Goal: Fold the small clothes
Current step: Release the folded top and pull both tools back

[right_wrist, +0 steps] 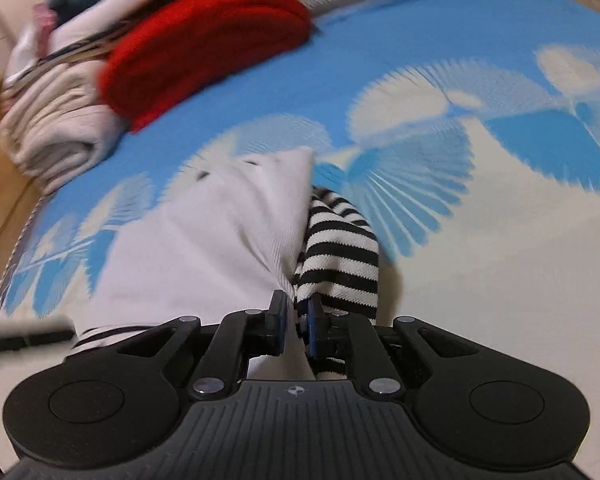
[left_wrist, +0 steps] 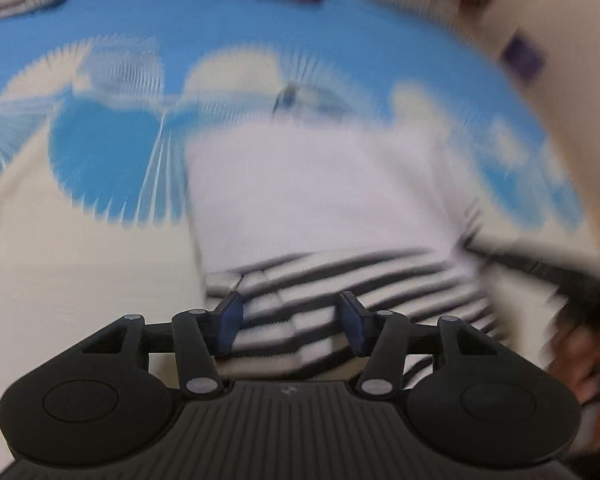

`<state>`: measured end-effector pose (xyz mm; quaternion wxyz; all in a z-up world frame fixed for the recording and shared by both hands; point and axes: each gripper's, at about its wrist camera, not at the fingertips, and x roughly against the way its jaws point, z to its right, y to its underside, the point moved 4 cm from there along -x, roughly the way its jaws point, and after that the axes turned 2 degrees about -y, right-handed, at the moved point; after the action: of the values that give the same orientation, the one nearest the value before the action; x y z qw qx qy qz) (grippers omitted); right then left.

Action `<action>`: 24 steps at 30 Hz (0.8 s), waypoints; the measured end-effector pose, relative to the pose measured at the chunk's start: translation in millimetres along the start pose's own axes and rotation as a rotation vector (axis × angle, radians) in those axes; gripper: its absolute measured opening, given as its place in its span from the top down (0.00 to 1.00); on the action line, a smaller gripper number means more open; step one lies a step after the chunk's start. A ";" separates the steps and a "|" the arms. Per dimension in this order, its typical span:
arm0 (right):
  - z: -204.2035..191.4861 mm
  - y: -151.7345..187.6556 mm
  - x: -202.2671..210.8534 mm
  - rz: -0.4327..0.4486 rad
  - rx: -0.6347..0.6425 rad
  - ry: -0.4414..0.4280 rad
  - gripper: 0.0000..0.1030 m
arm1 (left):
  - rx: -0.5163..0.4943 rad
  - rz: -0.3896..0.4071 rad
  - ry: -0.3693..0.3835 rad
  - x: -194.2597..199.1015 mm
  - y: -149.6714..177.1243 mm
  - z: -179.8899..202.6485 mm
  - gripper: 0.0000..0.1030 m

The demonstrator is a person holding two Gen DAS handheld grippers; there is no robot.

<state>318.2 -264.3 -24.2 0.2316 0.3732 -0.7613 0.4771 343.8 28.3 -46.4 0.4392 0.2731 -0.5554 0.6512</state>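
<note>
Covering the surface, a blue-and-cream patterned sheet [right_wrist: 480,240] is seen beneath a white garment with black stripes [right_wrist: 204,248]. A red folded cloth [right_wrist: 204,44] lies beyond. The right gripper [right_wrist: 296,320] is clamped on the garment's bunched edge; the left gripper [left_wrist: 292,322] is spread, its blue pads [left_wrist: 230,322] gripping nothing. No writing can be read.

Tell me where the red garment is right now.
In the right wrist view the red garment lies folded at upper left on the blue-and-white patterned cover, against a pile of pale clothes, beyond the white-and-striped garment.
</note>
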 end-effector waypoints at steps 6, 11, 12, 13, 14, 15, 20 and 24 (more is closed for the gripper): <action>-15.9 9.8 27.7 0.030 0.041 -0.033 0.78 | -0.010 0.096 0.066 42.5 2.1 1.6 0.43; -16.8 44.9 9.5 -0.193 0.214 0.029 0.67 | -0.095 -0.068 -0.030 1.5 27.9 1.0 0.25; -9.9 55.0 2.6 -0.250 0.237 0.085 0.67 | -0.085 -0.058 -0.035 2.7 29.3 -0.9 0.21; -5.5 57.9 4.4 -0.255 0.220 0.088 0.67 | -0.064 -0.037 -0.042 9.5 29.7 -2.7 0.21; -4.2 56.3 10.3 -0.241 0.199 0.091 0.67 | -0.056 -0.014 -0.062 17.5 30.5 -2.8 0.22; -4.5 53.3 21.5 -0.208 0.186 0.114 0.67 | -0.069 0.024 -0.100 29.4 32.4 -0.8 0.22; -24.4 51.9 99.3 0.038 0.317 0.251 0.64 | -0.180 0.252 -0.281 101.8 45.0 14.1 0.07; -46.4 69.0 170.9 0.234 0.314 0.247 0.29 | -0.162 0.496 -0.322 175.5 83.6 36.5 0.01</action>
<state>158.6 -263.6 79.0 0.2054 0.2525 -0.6817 0.6553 184.2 40.5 69.8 0.1934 0.1930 -0.7180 0.6402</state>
